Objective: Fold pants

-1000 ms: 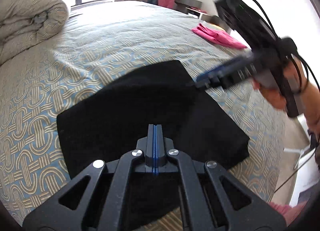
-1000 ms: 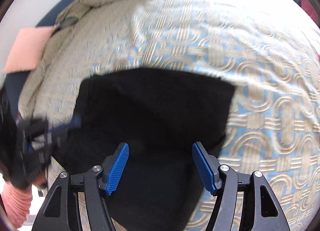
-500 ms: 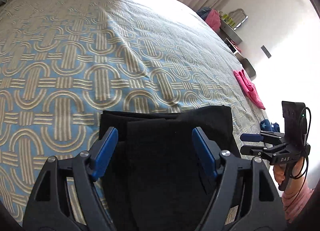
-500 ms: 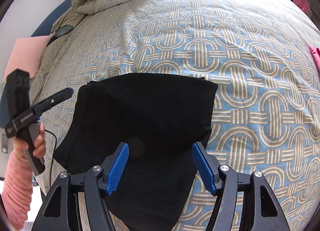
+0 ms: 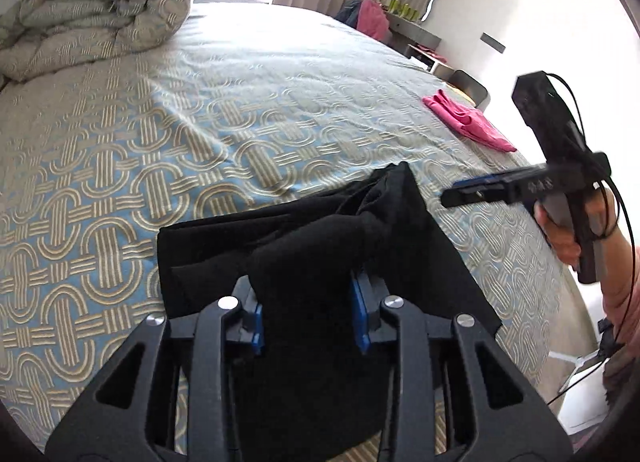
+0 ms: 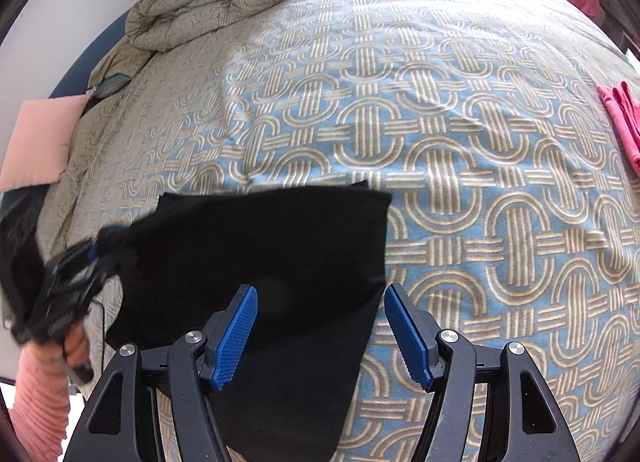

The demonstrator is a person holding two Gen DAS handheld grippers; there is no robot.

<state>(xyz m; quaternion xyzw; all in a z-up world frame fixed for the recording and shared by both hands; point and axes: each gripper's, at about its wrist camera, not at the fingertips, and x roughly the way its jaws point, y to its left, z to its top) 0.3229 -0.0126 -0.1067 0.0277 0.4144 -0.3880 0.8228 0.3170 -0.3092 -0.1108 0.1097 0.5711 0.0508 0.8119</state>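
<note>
Pants: black pants [image 5: 320, 246] lie on the bed [image 5: 120, 166], near its front edge, already folded into a compact stack.
Progress: most folding looks done; one bunched layer is lifted and likely needs laying flat.
Left tool: left tool [image 5: 308, 314] angles down, jaws closing on that raised bunch of cloth.
Right tool: right tool [image 6: 320, 334] hovers above the pants, pointing steeply down, jaws wide, empty.
</note>
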